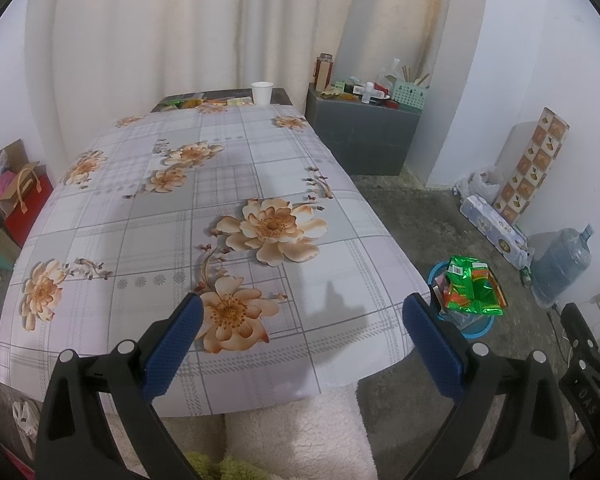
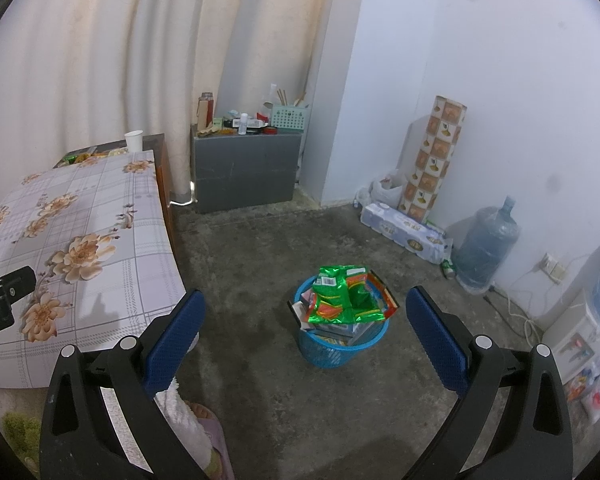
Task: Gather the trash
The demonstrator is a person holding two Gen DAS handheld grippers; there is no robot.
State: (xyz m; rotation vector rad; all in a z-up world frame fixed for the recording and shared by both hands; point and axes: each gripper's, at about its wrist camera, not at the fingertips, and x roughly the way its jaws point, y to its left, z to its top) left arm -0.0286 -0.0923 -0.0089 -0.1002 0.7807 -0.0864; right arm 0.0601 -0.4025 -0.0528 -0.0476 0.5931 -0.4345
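Note:
A blue mesh trash basket (image 2: 332, 350) stands on the concrete floor, heaped with boxes and a green foil snack bag (image 2: 342, 298) on top. It also shows in the left wrist view (image 1: 478, 326), right of the table, with the green bag (image 1: 474, 290) sticking out. My left gripper (image 1: 304, 312) is open and empty above the near end of the flowered tablecloth (image 1: 220, 208). My right gripper (image 2: 306, 308) is open and empty, held above the floor near the basket. More wrappers (image 1: 192, 102) lie at the table's far end beside a white paper cup (image 1: 262, 92).
A grey cabinet (image 2: 244, 172) with bottles and a green basket stands by the curtain. A water jug (image 2: 488, 248), a tissue pack (image 2: 404, 234) and a patterned roll (image 2: 432, 160) line the right wall. Bags and boxes (image 1: 12, 196) sit left of the table.

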